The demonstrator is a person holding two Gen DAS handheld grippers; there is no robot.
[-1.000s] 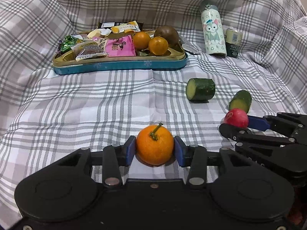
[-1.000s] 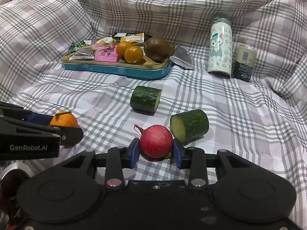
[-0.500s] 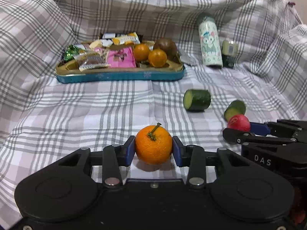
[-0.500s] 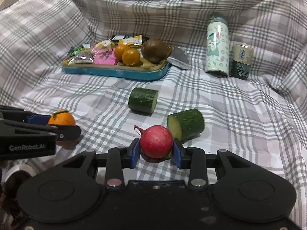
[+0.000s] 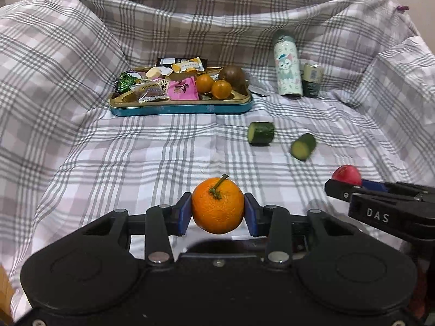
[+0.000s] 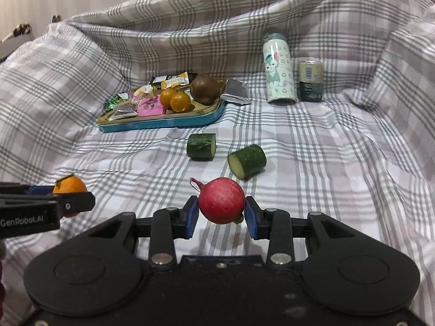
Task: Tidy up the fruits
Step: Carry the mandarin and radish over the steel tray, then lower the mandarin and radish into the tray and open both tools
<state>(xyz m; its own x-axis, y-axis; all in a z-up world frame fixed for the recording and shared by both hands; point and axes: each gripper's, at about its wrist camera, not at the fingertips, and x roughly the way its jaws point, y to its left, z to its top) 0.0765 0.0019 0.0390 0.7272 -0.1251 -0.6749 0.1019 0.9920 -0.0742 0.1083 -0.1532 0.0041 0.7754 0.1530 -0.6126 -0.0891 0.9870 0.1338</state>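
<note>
A grey-and-white plaid cloth [image 5: 163,146] lies under a teal-sided, gold-rimmed metal tray [image 5: 179,107], two dark green cucumber chunks with pale cut faces [image 6: 201,145], a bright orange stemmed mandarin [image 5: 217,206], a red round radish [image 6: 221,200] and a mint-and-white cartoon-printed bottle [image 6: 279,78].

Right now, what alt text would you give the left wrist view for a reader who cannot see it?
The left tongs grip a round orange tangerine with a green stem above a grey-checked cloth. To the right, the right tongs hold a round red radish. Beyond lie two cut green cucumber pieces and a blue-rimmed tin tray of snacks and fruit.
</note>
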